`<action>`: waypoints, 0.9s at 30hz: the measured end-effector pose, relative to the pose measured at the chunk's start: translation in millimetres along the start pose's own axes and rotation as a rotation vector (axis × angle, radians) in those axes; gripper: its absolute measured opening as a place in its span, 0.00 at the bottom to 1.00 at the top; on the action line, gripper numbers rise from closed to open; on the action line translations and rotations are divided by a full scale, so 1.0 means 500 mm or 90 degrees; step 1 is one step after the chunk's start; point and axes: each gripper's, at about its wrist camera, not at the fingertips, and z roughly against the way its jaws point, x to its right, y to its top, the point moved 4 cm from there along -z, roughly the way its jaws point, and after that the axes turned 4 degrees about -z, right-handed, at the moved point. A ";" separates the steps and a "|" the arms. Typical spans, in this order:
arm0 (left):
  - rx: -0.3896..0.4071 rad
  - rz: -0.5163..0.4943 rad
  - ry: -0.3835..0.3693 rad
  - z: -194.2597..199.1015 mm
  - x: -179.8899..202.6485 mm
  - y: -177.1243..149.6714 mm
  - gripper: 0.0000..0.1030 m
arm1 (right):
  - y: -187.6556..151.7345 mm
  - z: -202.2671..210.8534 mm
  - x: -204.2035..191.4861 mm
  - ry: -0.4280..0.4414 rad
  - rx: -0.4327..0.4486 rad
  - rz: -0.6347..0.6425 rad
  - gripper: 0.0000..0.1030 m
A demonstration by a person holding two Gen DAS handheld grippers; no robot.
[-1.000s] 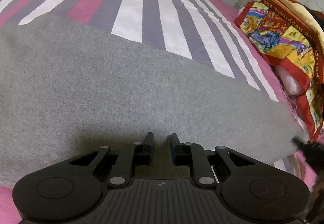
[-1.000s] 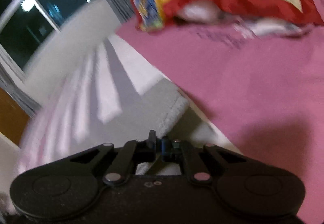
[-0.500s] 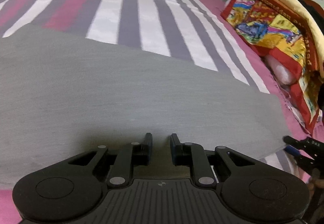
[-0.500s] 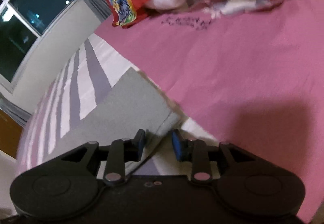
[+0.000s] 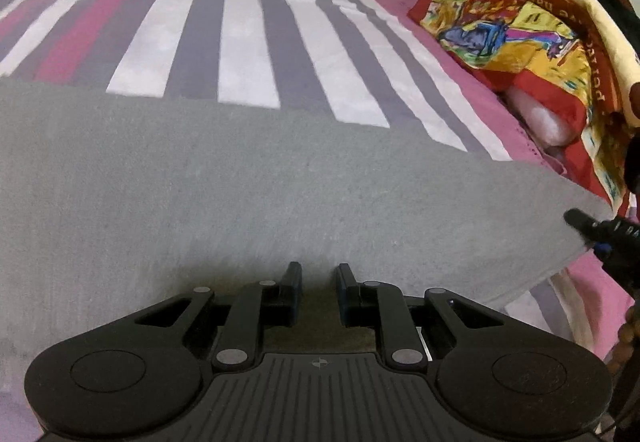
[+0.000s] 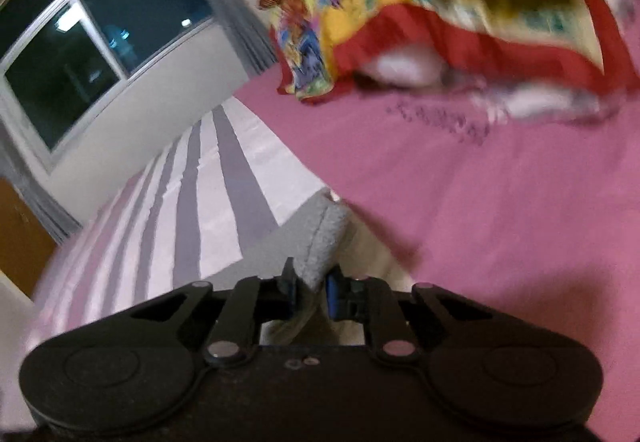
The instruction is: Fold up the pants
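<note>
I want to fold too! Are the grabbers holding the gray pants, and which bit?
The right gripper pinches the gray pants at a corner edge. The left gripper is open above the cloth, holding nothing.

Lettering runs along the red band of the blanket (image 5: 532, 22) in the left wrist view, upside down; one word reads "happiness", and the words beside it are too distorted to read. At the right edge, white letters on the right gripper (image 5: 600, 238) are unclear. The right wrist view is blurred, with nothing legible there.
</note>
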 end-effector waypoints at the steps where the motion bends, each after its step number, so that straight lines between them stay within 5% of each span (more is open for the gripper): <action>1: -0.006 0.004 0.001 -0.009 -0.001 0.004 0.17 | -0.013 -0.022 0.011 -0.034 -0.031 0.010 0.12; 3: -0.017 0.005 0.004 -0.024 -0.005 0.005 0.17 | -0.037 -0.052 0.045 -0.059 -0.080 -0.038 0.13; 19: -0.017 -0.016 0.032 -0.019 0.001 0.015 0.17 | -0.013 -0.023 0.006 -0.042 -0.063 -0.066 0.15; 27: 0.020 -0.007 0.065 0.040 -0.060 0.026 0.17 | 0.000 0.003 -0.174 0.074 -0.032 0.042 0.14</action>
